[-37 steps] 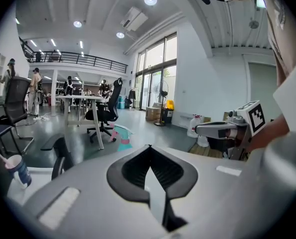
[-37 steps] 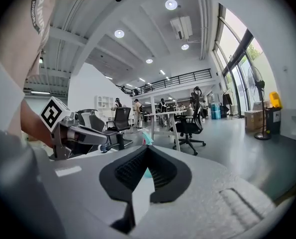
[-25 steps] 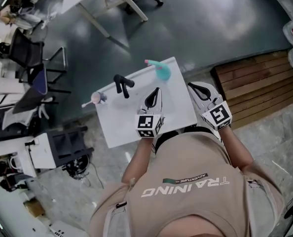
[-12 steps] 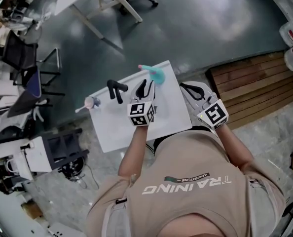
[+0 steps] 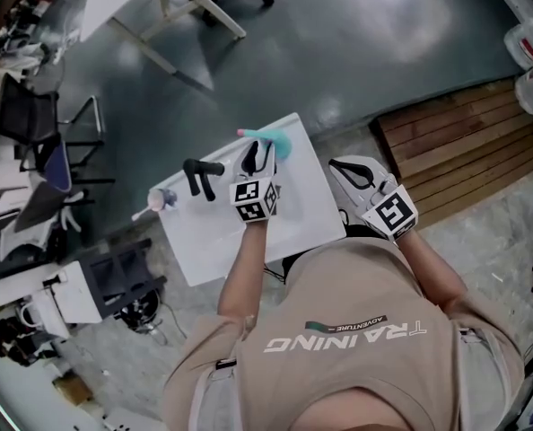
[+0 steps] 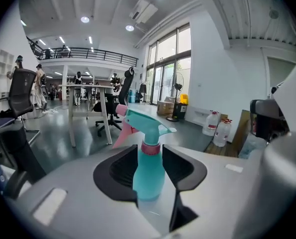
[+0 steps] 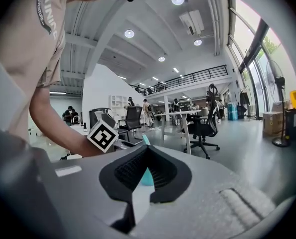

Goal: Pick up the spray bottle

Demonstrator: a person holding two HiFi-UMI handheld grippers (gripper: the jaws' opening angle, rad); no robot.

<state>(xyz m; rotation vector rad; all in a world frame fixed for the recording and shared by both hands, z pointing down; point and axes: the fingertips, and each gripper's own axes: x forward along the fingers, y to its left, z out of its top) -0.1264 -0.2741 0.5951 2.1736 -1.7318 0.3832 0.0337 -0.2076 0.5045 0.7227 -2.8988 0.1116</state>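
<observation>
My left gripper (image 5: 258, 157) has come forward across the white bench (image 5: 293, 218) to its far edge. Its fingers have just been opening and now stand apart on either side of the spray bottle (image 6: 149, 171), not yet pressing on it. The bottle stands upright near that far edge, teal, with a pink collar and a pink trigger. I judge it to be light, smooth plastic, tall enough to tip if nudged. I'd close on the round body below the collar, never on the trigger head. My right gripper (image 5: 357, 171) hangs back at the bench's near right corner, fingers together and holding nothing. I see no label on the bottle. The only legible print is "TRAINING" and "ADVENTURE" on my shirt.
</observation>
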